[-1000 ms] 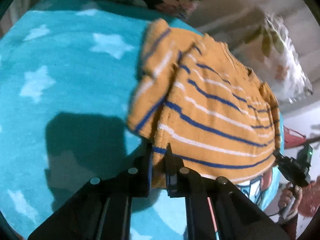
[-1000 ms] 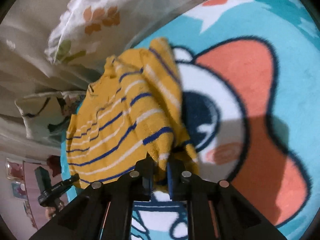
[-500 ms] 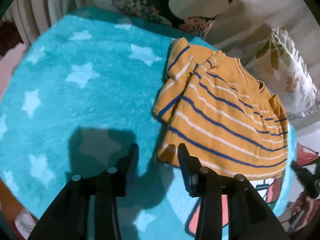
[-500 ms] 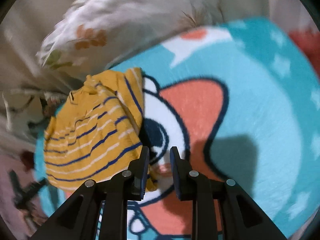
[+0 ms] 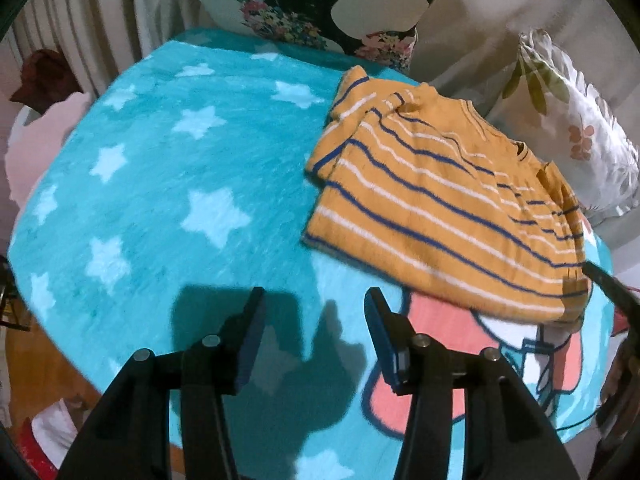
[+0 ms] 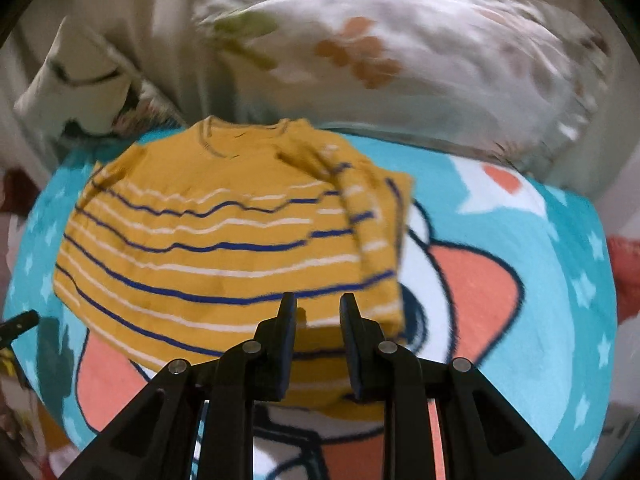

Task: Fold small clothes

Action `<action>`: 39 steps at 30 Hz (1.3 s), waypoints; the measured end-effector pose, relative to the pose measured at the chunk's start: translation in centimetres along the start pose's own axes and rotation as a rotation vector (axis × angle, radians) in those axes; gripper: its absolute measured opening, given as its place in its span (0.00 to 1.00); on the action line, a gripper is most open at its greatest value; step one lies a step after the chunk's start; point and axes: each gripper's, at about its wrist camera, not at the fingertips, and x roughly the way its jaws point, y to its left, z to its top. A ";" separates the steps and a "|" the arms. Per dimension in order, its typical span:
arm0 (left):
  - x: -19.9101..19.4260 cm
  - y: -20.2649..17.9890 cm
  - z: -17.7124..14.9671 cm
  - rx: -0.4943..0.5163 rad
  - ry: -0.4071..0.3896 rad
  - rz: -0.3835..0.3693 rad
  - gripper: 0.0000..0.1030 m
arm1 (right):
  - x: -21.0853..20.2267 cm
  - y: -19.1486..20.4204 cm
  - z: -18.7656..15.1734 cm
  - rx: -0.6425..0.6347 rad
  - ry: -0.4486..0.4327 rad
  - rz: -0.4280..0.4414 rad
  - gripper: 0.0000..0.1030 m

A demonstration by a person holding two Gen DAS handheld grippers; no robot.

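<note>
A: One small jumper point(image 5: 448, 204), mustard with blue and white stripes, lies flat on the teal star blanket point(image 5: 168, 184); its neckline points toward the floral pillow point(image 6: 400, 52), its hem toward the two tools; one sleeve is folded in over the body on the pillow's far side.

B: Both tools look empty?

A: Yes; the left tool point(image 5: 314, 338) is spreading, its jaws opening over bare blanket just short of the hem corner, nothing between them; the right tool point(image 6: 318, 326) hangs over the hem with a narrow gap between its jaws, and no cloth appears pinched in that gap.

B: How will the jumper handle?

A: Soft and light, I judge; a knit that sags and creases, so it should follow a corner lifted cleanly but may drag on the fluffy blanket; a hem corner or a shoulder seam looks the best hold, since a doubled edge gives the pads something to bite; pinching mid-body would likely bunch it.

B: Room to move?

A: Plenty on the starry side, away from the pillow; tighter near the neckline, where the pillow crowds in; the hem edge lies on the orange cartoon print point(image 6: 476, 280), with clear blanket between it and the tools.
</note>
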 end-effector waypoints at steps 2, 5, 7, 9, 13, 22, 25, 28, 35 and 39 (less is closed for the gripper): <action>-0.5 0.2 -0.8 -0.007 -0.007 0.012 0.49 | 1.0 1.3 0.4 -0.051 0.017 -0.009 0.24; -1.1 0.8 -2.2 -0.031 -0.003 0.025 0.49 | 2.8 2.5 0.6 -0.110 0.032 -0.037 0.24; -1.3 0.9 -2.9 -0.040 0.001 0.036 0.49 | 4.2 2.7 0.8 -0.125 0.051 -0.056 0.24; -1.3 1.1 -3.5 -0.053 0.005 0.048 0.49 | 5.1 2.5 1.0 -0.122 0.058 -0.059 0.29; -1.2 1.4 -4.1 -0.073 0.020 0.062 0.50 | 5.7 2.0 1.2 -0.126 0.058 -0.054 0.35; 1.4 0.7 -1.7 -0.064 0.051 -0.003 0.51 | 6.1 0.9 1.6 -0.114 0.075 -0.064 0.53; 2.6 0.2 -0.3 -0.037 0.066 -0.035 0.51 | 6.1 0.7 1.9 -0.110 0.086 -0.087 0.59; 3.4 0.3 1.3 -0.015 0.073 -0.070 0.52 | 5.3 0.6 2.6 -0.073 0.094 -0.113 0.59; 6.2 2.1 4.4 -0.026 0.108 -0.140 0.55 | -0.5 3.5 6.0 -0.019 -0.040 -0.117 0.59; 7.4 2.6 5.8 -0.028 0.115 -0.199 0.55 | -0.6 8.2 7.7 -0.028 -0.042 0.009 0.59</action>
